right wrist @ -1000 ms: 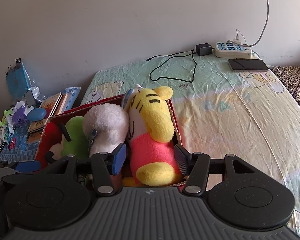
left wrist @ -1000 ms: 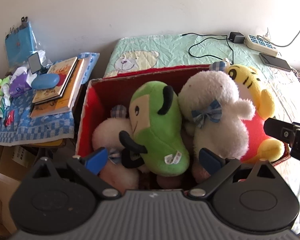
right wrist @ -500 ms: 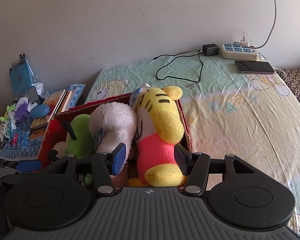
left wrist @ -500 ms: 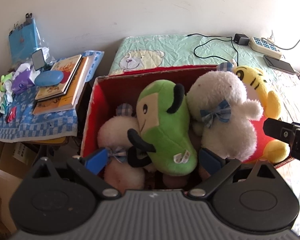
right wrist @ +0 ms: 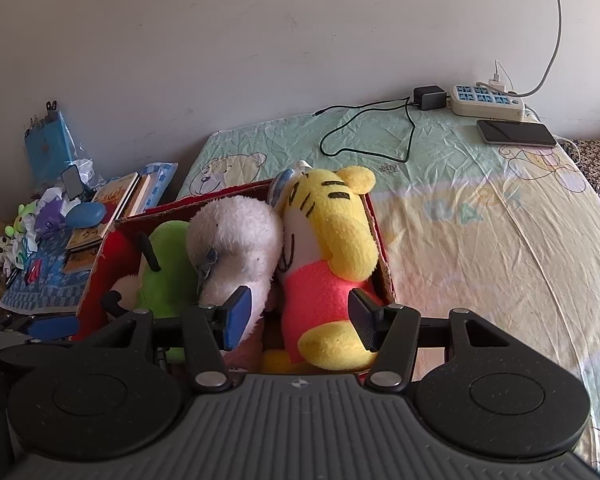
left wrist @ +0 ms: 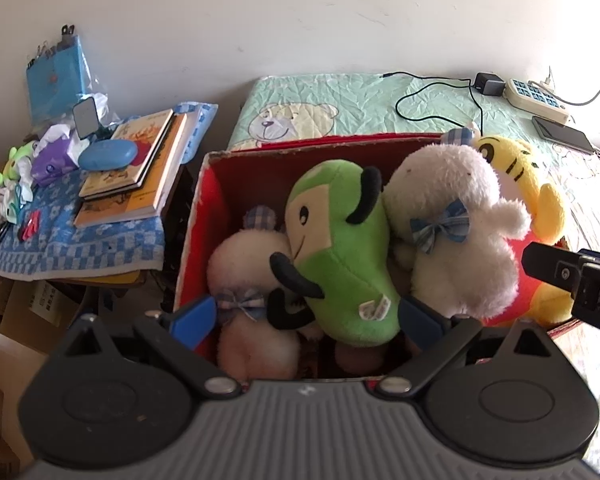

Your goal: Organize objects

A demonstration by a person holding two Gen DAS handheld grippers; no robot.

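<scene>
A red cardboard box stands on the bed, full of plush toys. It holds a green monkey, a white sheep with a blue bow, a yellow tiger in a pink shirt and another white plush. My left gripper is open and empty above the box's near side, over the green monkey. My right gripper is open and empty, with the tiger's lower body between its fingers, not clamped. The right gripper also shows in the left wrist view.
The bed sheet stretches right of the box. At its far end lie a power strip, a phone and a black cable. Left of the box, a side table carries books and small items.
Both grippers have pulled back and up slightly, so the box and toys sit a little lower and farther right in view. Both stay open and empty.
</scene>
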